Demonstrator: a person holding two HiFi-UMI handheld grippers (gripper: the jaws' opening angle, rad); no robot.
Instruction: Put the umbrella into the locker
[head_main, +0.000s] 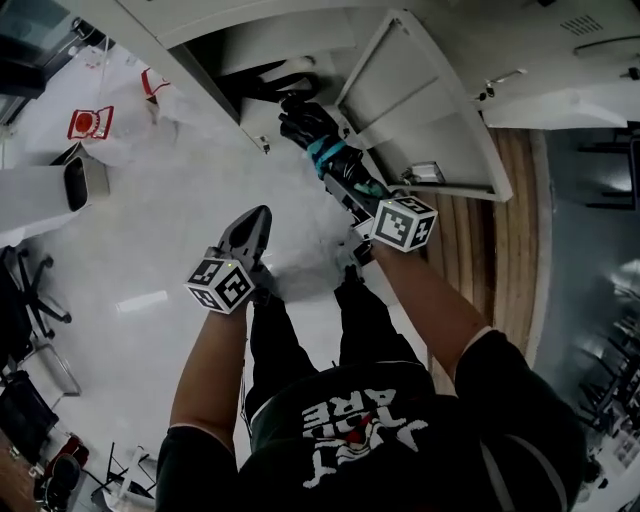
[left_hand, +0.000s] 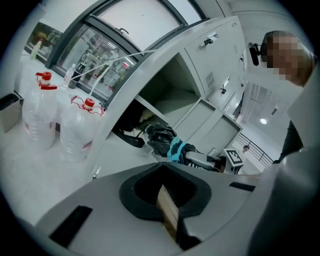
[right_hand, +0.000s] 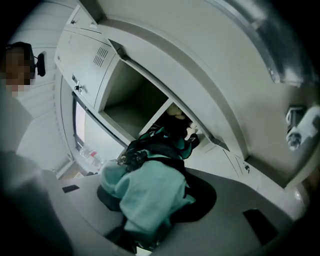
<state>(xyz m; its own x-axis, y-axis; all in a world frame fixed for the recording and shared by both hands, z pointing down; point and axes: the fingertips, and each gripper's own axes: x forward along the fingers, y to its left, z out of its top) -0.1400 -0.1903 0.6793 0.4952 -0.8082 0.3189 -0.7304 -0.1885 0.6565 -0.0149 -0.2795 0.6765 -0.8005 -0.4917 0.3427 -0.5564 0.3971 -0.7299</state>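
Umbrella (head_main: 325, 140) is folded up and clamped in my right gripper (head_main: 352, 183), jaws pinched partway shut on the teal fabric. Its long axis runs straight out from those jaws toward the open locker (head_main: 300, 45). The black far end sits about at the front edge of the compartment, just beside the swung-out door (head_main: 430, 120). I reckon it's a straight push along that line. Left gripper (head_main: 258, 220) hangs off to the left, jaws together on nothing, farther from the opening
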